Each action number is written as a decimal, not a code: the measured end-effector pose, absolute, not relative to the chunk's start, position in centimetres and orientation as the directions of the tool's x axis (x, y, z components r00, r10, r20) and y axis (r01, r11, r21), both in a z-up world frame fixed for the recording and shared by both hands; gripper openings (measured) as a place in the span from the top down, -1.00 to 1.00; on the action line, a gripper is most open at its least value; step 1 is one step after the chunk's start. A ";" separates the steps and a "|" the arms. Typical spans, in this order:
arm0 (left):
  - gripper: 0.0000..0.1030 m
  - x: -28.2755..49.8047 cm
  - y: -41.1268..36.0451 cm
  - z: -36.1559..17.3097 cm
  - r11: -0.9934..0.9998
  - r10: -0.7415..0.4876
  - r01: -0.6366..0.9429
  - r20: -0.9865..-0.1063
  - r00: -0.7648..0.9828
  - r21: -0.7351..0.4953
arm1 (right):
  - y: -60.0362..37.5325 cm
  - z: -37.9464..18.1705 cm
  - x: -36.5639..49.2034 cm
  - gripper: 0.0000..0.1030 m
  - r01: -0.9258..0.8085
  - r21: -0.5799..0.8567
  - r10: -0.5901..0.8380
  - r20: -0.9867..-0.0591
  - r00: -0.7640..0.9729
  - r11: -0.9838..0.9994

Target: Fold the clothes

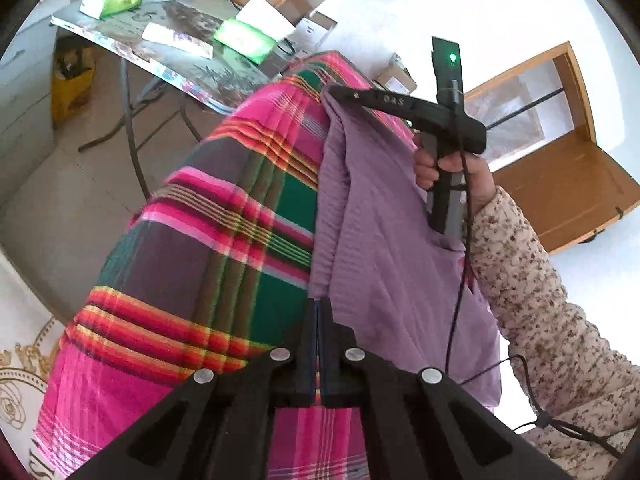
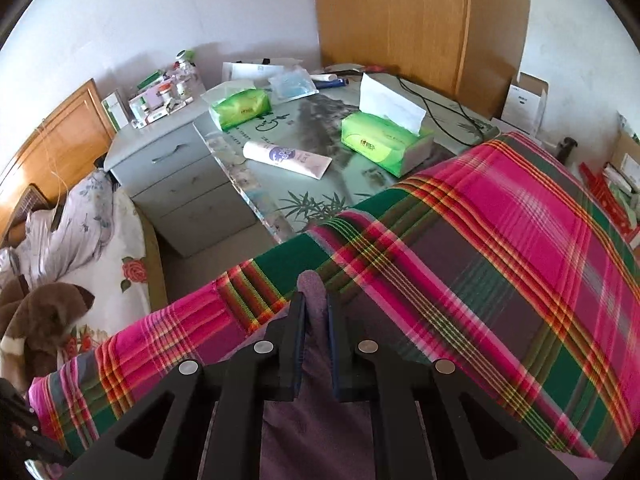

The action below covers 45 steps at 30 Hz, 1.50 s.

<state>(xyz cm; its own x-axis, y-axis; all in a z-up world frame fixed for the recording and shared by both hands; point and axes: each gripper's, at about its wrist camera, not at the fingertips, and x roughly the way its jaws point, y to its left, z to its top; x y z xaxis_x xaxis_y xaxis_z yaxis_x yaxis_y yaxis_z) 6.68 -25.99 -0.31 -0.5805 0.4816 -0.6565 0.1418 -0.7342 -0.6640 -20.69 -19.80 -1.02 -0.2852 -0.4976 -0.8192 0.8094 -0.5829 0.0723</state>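
Right gripper (image 1: 334, 92) (marked, seemingly, "DAS") pinches purple garment (image 1: 380, 240).

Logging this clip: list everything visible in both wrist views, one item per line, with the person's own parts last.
purple garment: one, lilac, lying on the plaid cloth, pinched by both grippers
plaid cloth: one, pink, green and orange, spread under the garment
tissue packs: two, green, on the patterned table
tube: one, white, lying on the table
table: one, bamboo print, behind the cloth
drawer unit: one, grey, left of the table
wardrobe: one, wooden, against the back wall
plush toy: one, brown, on the floral bedding
left gripper: black, shut on the garment's edge
right gripper: black, shut on a garment fold
hand: one, holding the right gripper, floral sleeve
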 end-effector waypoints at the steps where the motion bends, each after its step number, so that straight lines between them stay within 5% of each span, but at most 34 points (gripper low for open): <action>1: 0.99 6.9 -26.6 0.0 -0.736 0.479 0.137 -0.653 -0.586 -0.663 | -19.7 -1.0 -20.6 0.76 0.806 0.073 -0.496 -0.820 -0.287 -0.587; 5: 0.85 5.3 -27.2 1.0 -0.742 0.480 0.100 -0.629 -0.611 -0.663 | -19.8 -0.9 -19.9 0.69 0.807 0.044 -0.487 -0.816 -0.311 -0.589; 8: 0.39 2.8 -26.7 1.6 -0.756 0.466 0.095 -0.635 -0.616 -0.647 | -20.0 -0.9 -19.7 0.69 0.806 0.029 -0.478 -0.818 -0.321 -0.591; 15: 0.29 -3.5 -24.8 1.7 -0.802 0.470 0.027 -0.659 -0.588 -0.597 | -19.6 -0.9 -19.9 0.70 0.798 0.063 -0.485 -0.822 -0.299 -0.599; 19: 0.27 -5.7 -24.8 0.7 -0.803 0.472 0.060 -0.693 -0.545 -0.594 | -19.5 -0.9 -20.0 0.70 0.798 0.076 -0.492 -0.821 -0.291 -0.598; 35: 0.34 -6.4 -24.6 -1.2 -0.649 0.664 0.023 -0.581 -0.470 -0.760 | -18.8 -1.1 -20.4 0.69 0.790 0.137 -0.528 -0.809 -0.259 -0.598; 45: 0.44 -7.6 -26.2 -2.4 -0.614 0.632 0.081 -0.551 -0.544 -0.785 | -18.7 -1.3 -20.4 0.68 0.785 0.143 -0.533 -0.804 -0.264 -0.603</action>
<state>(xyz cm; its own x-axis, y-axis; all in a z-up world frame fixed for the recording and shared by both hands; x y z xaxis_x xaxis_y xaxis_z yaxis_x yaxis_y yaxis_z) -7.58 -26.19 -2.43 -0.5444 0.6322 -0.5513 0.0812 -0.6145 -0.7848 -20.39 -18.68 -1.28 -0.2637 -0.5330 -0.8040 0.7845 -0.6035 0.1427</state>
